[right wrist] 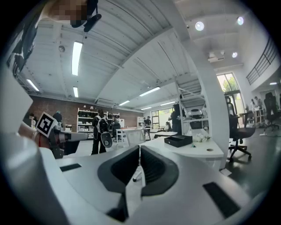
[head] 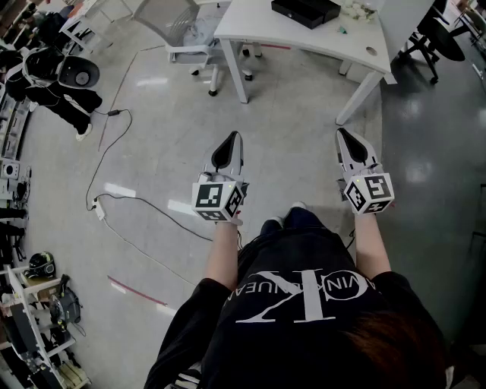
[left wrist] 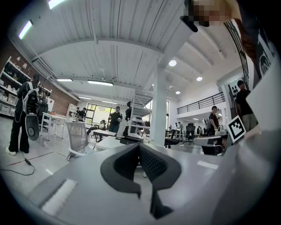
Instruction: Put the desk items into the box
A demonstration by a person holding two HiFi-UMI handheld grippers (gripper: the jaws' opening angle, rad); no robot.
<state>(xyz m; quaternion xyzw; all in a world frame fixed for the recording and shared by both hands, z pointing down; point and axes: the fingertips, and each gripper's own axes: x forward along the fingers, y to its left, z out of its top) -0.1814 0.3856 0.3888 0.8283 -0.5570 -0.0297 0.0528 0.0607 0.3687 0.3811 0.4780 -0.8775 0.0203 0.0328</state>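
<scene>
**Grippers idle on the workshop floor, the desk yet to be reached.** We stand on the open grey floor (head: 288, 152) of a wide hall, well short of the white desk (head: 304, 39) that carries everything the job concerns. A mesh office chair (head: 176, 23) sits just beside the desk's left end. A person in black (head: 64, 102) stands well apart at the left edge, near a loose cable (head: 97, 203) trailing across the floor.

On the desktop lies the box (head: 305, 11), black, shallow and open-topped. The right gripper view shows the box (right wrist: 178, 140) set back from the near edge. Just beside it, toward the right, sits a pale clump of desk items (head: 357, 10). One small greenish piece (head: 343, 31) lies apart from the rest, nearer the front edge. All are too small here to name.

We hold the left gripper (head: 235, 138) and the right gripper (head: 341, 134) out in front of us over bare floor, both pointing at the desk. In each gripper view the ribbed pads meet tip to tip with nothing between them, so both pairs of jaws are clenched and empty.

By our reading nothing has been packed, and the approach comes first. We judge the pale items light and perhaps soft or crumpled, so a gentle pinch across the middle of each should do. The small piece may need a careful nip from above. The box looks rigid and can stay put.
</scene>
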